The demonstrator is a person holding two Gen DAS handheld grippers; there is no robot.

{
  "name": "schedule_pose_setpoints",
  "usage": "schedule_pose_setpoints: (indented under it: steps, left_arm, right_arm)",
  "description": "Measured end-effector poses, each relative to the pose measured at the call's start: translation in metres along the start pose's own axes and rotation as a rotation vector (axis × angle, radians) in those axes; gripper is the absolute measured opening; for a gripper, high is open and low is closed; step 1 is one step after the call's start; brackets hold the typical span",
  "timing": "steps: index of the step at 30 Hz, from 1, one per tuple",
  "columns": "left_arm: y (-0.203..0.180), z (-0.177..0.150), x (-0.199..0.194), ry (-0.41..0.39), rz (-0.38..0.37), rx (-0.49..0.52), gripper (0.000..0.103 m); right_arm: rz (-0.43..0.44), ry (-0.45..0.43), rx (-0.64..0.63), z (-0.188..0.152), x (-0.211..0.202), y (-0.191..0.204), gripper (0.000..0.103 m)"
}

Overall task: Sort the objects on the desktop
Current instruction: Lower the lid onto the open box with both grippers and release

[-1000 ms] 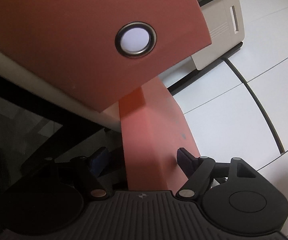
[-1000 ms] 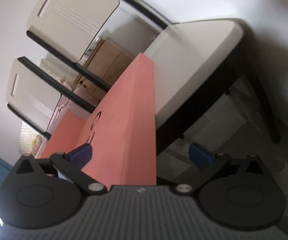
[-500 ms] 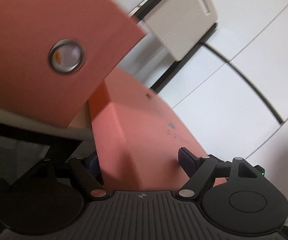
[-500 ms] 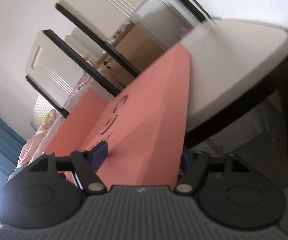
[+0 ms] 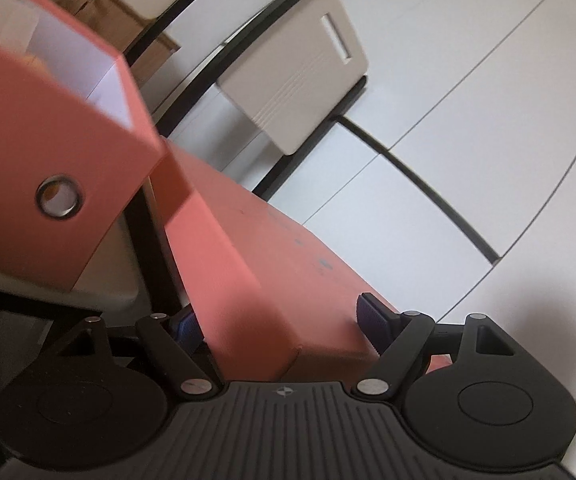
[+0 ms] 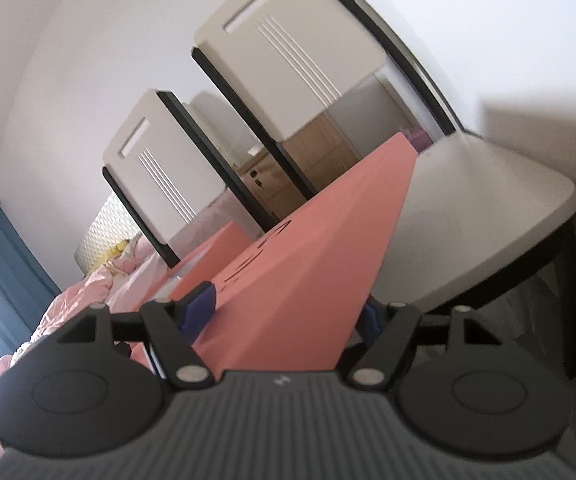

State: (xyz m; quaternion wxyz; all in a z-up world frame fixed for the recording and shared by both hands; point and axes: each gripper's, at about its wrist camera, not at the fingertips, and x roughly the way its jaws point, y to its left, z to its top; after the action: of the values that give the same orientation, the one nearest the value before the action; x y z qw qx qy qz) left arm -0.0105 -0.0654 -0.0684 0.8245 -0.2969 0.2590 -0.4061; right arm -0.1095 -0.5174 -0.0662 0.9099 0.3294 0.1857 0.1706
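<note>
A salmon-pink box lid point(image 5: 255, 264) is held between both grippers, lifted off the table. My left gripper point(image 5: 275, 320) is shut on one end of it, blue pads pressing both sides. My right gripper point(image 6: 288, 312) is shut on the other end of the lid point(image 6: 320, 240). The pink box body point(image 5: 47, 128) with a metal ring hole point(image 5: 59, 200) stands at the left in the left wrist view; its white inside holds things I cannot make out.
Two beige chairs with black frames point(image 6: 288, 48) stand behind, one also in the left wrist view point(image 5: 300, 80). A grey table edge point(image 6: 488, 208) is at the right. A bed with pink bedding point(image 6: 87, 280) is far left.
Both grippers tilted and carried the lid; the box body slid left and down in the left view, showing its open top. The right gripper closed onto the lid.
</note>
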Motion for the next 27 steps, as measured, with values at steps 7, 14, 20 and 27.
schedule_pose_setpoints:
  steps: [7,14,20,27]
  left_arm:
    - [-0.022,0.021,-0.011,-0.043,-0.003,0.055,0.082]
    - [-0.024,0.058,-0.035,-0.072,0.058,0.066,0.083]
    - [-0.013,0.093,-0.064,-0.13,0.135,0.069,0.084]
    - [0.008,0.128,-0.102,-0.201,0.232,0.051,0.084]
  right_arm:
    - [0.035,-0.076,-0.018,0.011,-0.009,0.02,0.072]
    - [0.088,-0.073,-0.042,0.025,0.026,0.05,0.072]
    - [0.159,-0.052,-0.067,0.038,0.076,0.082,0.072]
    - [0.259,0.015,-0.089,0.044,0.149,0.117,0.072]
